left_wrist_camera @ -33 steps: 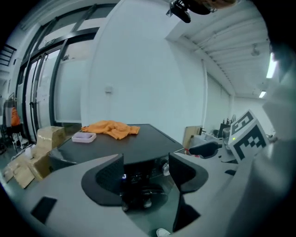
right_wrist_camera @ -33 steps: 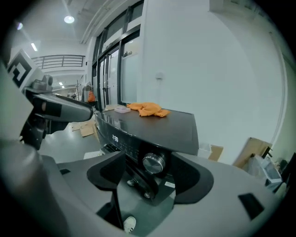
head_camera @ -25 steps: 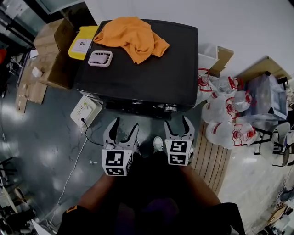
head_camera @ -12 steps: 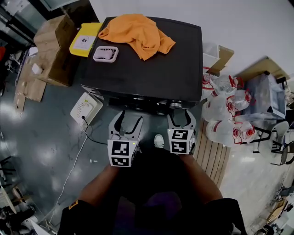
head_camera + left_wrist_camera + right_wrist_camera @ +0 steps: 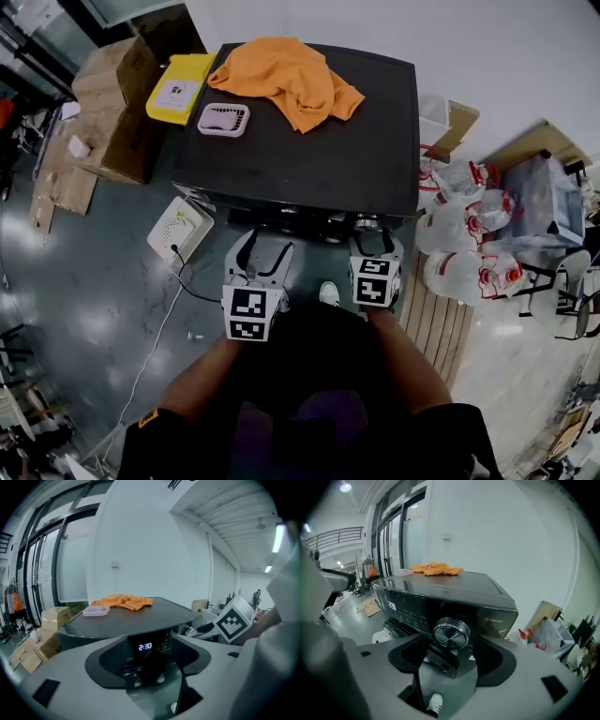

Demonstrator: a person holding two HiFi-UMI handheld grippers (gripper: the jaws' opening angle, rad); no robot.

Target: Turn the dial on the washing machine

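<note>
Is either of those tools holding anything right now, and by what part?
Nothing. The left gripper and right gripper are both open; the dial is not gripped.

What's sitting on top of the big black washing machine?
On the black washing machine, on its flat top, lie a crumpled orange cloth and, beside it, a small pale pink plastic tray. Anything under the cloth is covered and cannot be seen.

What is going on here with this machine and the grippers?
A person stands before a black washing machine, holding a two-jaw gripper in each hand. The right gripper faces the round silver dial on the front panel, jaws apart, not yet gripping it. The left gripper, also open, points at the lit display. An orange cloth and a small pink tray lie on top.
</note>
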